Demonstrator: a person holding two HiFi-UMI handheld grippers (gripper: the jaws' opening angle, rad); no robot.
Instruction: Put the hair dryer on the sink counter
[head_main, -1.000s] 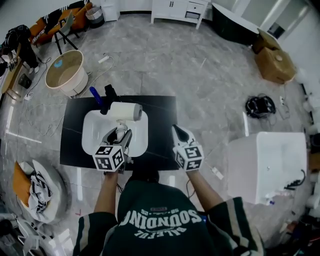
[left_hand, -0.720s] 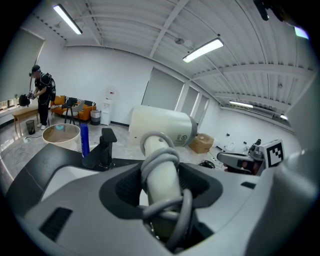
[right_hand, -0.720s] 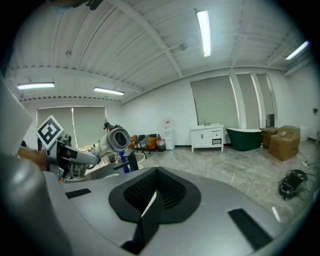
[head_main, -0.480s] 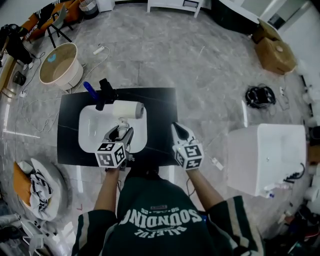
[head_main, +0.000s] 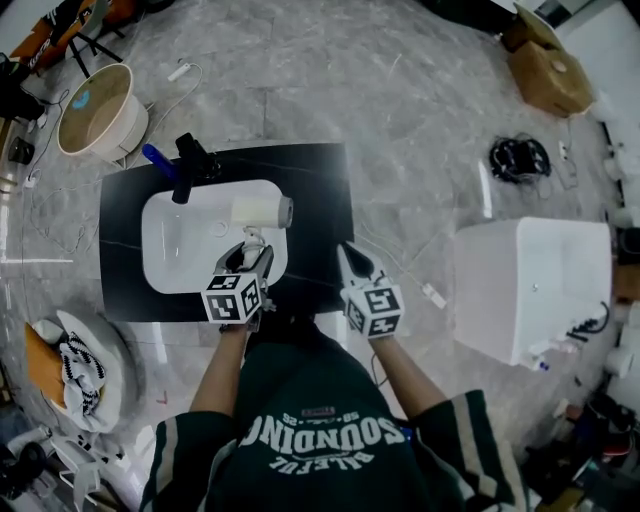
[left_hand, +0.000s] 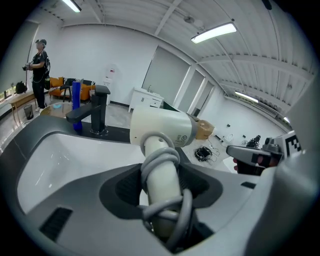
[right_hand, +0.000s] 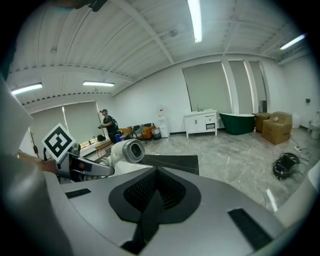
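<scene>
Both forearms (head_main: 222, 372) reach over the black tabletop (head_main: 322, 205). The left gripper (head_main: 250, 258) has its jaws clenched on the handle of the cream hair dryer (head_main: 258, 212), which is wrapped in a grey cord (left_hand: 165, 162). The dryer's barrel is level over the right edge of the white basin (head_main: 165, 262). The right gripper (head_main: 350, 262) has its jaws pressed together, empty.

Pale grey marble floor (head_main: 330, 90), white walls (right_hand: 150, 107) and strip lights (right_hand: 194, 20) on a white ceiling. A white cabinet (right_hand: 200, 122) stands by what looks like a dark green bathtub (right_hand: 236, 122); cardboard boxes (right_hand: 275, 129) nearby.
</scene>
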